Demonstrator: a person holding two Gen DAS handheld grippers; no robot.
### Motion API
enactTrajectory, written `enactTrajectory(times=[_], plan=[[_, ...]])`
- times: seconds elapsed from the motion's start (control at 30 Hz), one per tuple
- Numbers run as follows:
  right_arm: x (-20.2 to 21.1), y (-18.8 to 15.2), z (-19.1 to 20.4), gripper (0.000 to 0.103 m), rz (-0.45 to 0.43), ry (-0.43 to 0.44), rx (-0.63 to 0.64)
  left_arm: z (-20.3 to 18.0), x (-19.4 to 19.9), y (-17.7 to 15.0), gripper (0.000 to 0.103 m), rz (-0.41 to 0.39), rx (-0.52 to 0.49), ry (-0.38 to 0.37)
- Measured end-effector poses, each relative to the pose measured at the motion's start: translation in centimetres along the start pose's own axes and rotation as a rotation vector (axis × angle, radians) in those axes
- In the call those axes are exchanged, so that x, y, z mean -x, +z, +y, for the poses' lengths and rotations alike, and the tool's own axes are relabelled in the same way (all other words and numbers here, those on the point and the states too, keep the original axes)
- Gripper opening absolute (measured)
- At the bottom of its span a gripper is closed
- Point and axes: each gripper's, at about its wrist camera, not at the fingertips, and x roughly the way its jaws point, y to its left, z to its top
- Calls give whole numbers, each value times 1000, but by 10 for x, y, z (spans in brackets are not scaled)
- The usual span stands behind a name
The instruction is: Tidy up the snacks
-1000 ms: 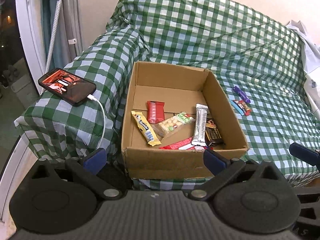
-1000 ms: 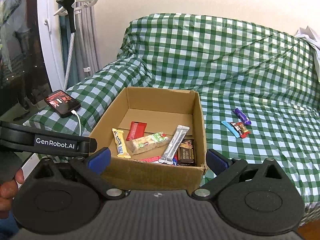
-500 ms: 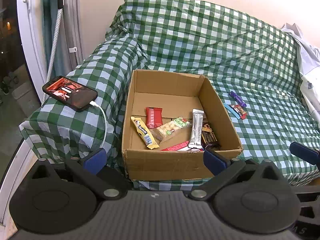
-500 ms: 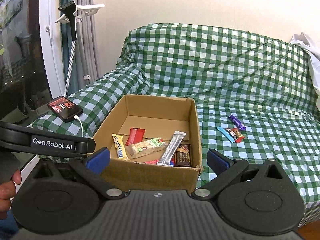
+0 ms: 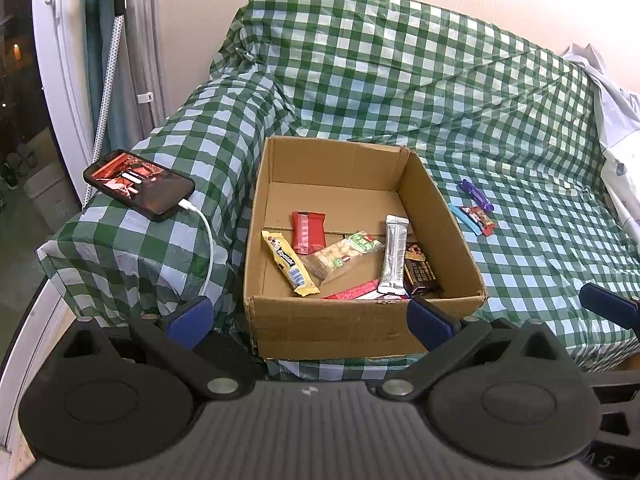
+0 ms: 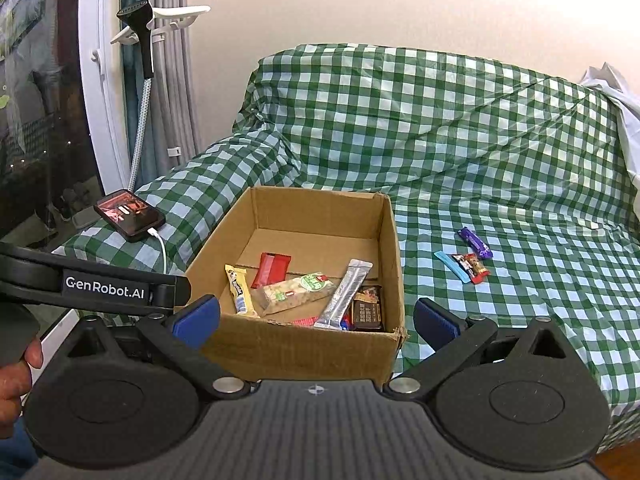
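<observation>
On the green checked cover (image 5: 400,80), seen from the left wrist, an open cardboard box (image 5: 360,328) sits at the centre of the frame. Inside it lie a yellow bar (image 5: 290,263), a red packet (image 5: 308,232), a clear bag of nuts (image 5: 344,255), a silver stick (image 5: 395,255) and a dark chocolate bar (image 5: 420,274). At 3 o'clock of the box, well apart on the cover, rest three loose snacks: a purple bar (image 5: 475,195), a blue stick (image 5: 464,219) and a red mini bar (image 5: 479,219) touching it. A phone (image 5: 139,185) with a white cable (image 5: 206,248) lies at 9 o'clock on the armrest. The left gripper (image 5: 308,318) is spread wide, holding nothing.

From the right wrist, the box (image 6: 304,352) sits at 6 o'clock of centre, the purple bar (image 6: 475,243), blue stick (image 6: 450,265) and red mini bar (image 6: 471,267) at its 3 o'clock. The right gripper (image 6: 316,318) is likewise spread wide and empty. A hand (image 6: 16,376) shows at the 8 o'clock edge.
</observation>
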Motion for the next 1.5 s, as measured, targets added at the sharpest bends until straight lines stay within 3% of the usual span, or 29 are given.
enactTrajectory(times=[0.93, 1.5], plan=[[-11, -6, -2, 102, 41, 16, -23, -1, -13, 1, 103, 36, -14, 12], [-26, -10, -25, 102, 71, 30, -93, -14, -30, 10, 103, 78, -47, 29]])
